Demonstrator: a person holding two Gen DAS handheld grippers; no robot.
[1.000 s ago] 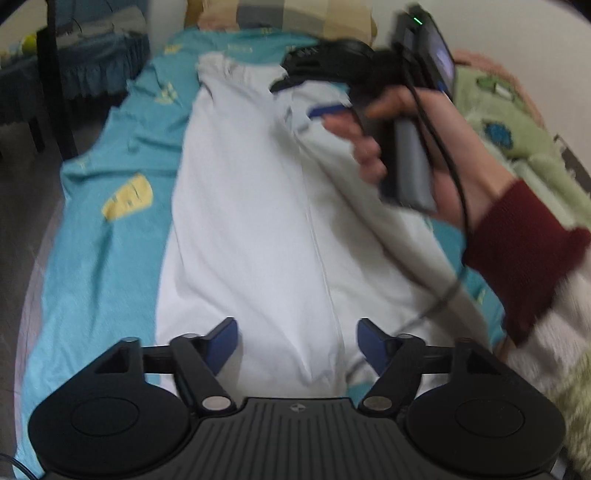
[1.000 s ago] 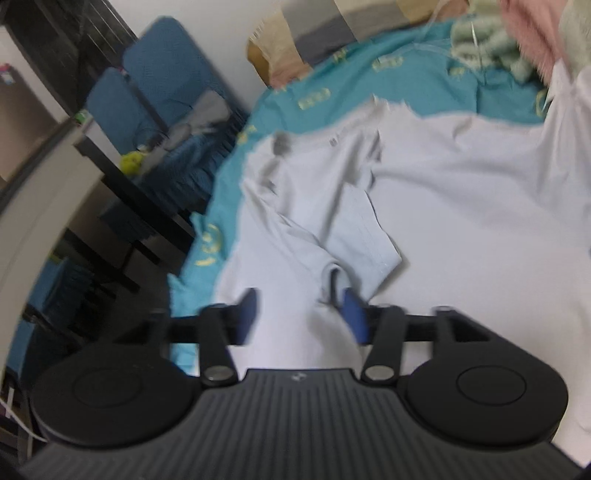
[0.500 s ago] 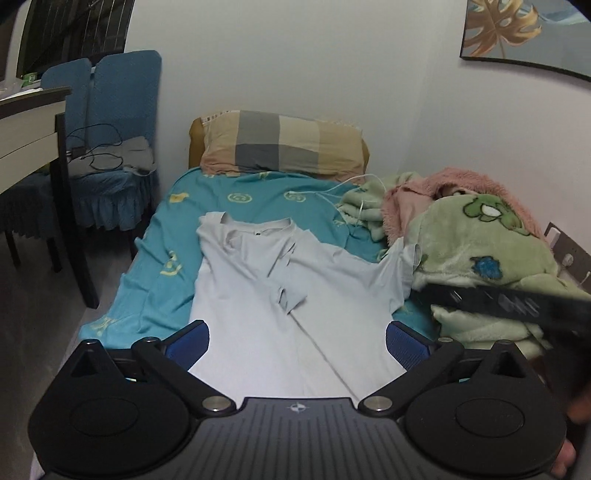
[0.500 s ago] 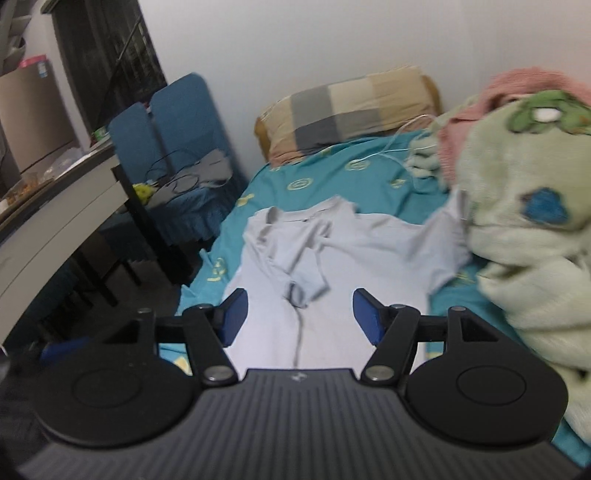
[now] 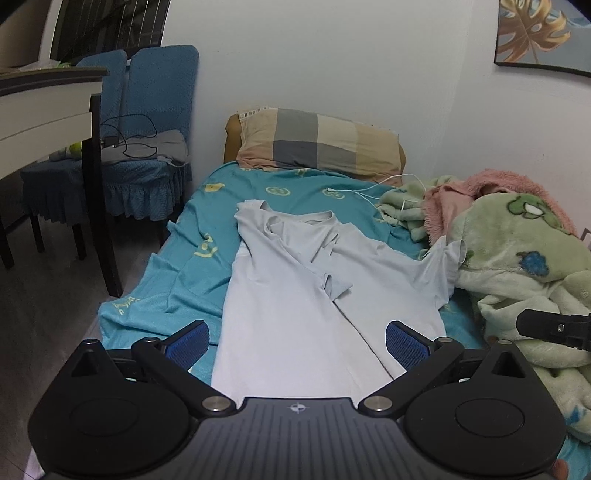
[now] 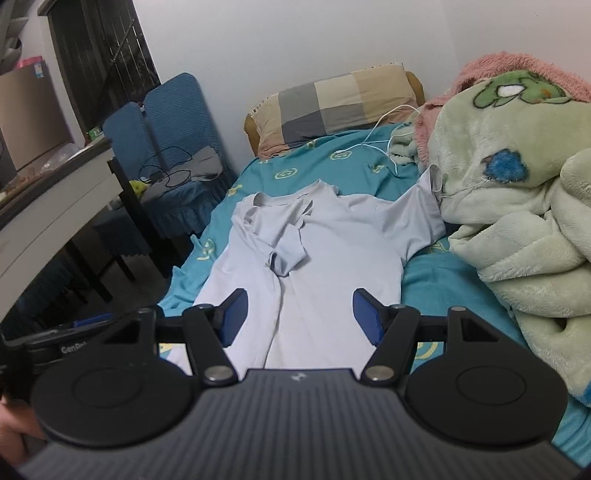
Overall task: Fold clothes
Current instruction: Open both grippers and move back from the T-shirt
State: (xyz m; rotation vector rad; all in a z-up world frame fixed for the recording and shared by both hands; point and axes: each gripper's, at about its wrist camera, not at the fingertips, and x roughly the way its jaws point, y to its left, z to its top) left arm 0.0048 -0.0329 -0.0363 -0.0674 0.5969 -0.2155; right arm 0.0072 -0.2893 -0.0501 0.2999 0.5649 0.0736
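1. The left gripper (image 5: 297, 339) has its two blue-padded fingers (image 5: 190, 341) spread wide with nothing between them, held above the near end of the pale T-shirt (image 5: 295, 302).
2. The right gripper (image 6: 300, 313) likewise has its fingers (image 6: 364, 312) spread apart and empty, poised over the lower body of the T-shirt (image 6: 325, 258).
3. The T-shirt lies lengthwise on the teal bedsheet (image 5: 177, 273), collar toward the checked pillow (image 5: 317, 142) and hem toward the grippers.
4. One side of the T-shirt is folded inward: its sleeve (image 6: 290, 253) lies on top of the shirt's chest, with a long crease running down from it toward the hem.
5. The other sleeve (image 5: 447, 266) is spread out flat, and its cuff touches the green fleece blanket (image 5: 517, 266) heaped along that side of the T-shirt.
6. A pink blanket (image 5: 465, 188) sits bunched behind the green one, farther from the T-shirt and nearer the pillow.
7. A white cable (image 6: 384, 136) runs across the sheet between the T-shirt's collar and the pillow.
8. Off the side of the T-shirt opposite the blankets, beyond the bed edge, stand blue chairs (image 5: 147, 122) with a grey cloth and dark cords on the seat, and a white desk (image 5: 48, 107).
9. A framed leaf picture (image 5: 539, 33) hangs on the wall above the blankets.
10. In the left wrist view, a black part of the right-hand tool (image 5: 554, 326) shows at the edge, over the green blanket.
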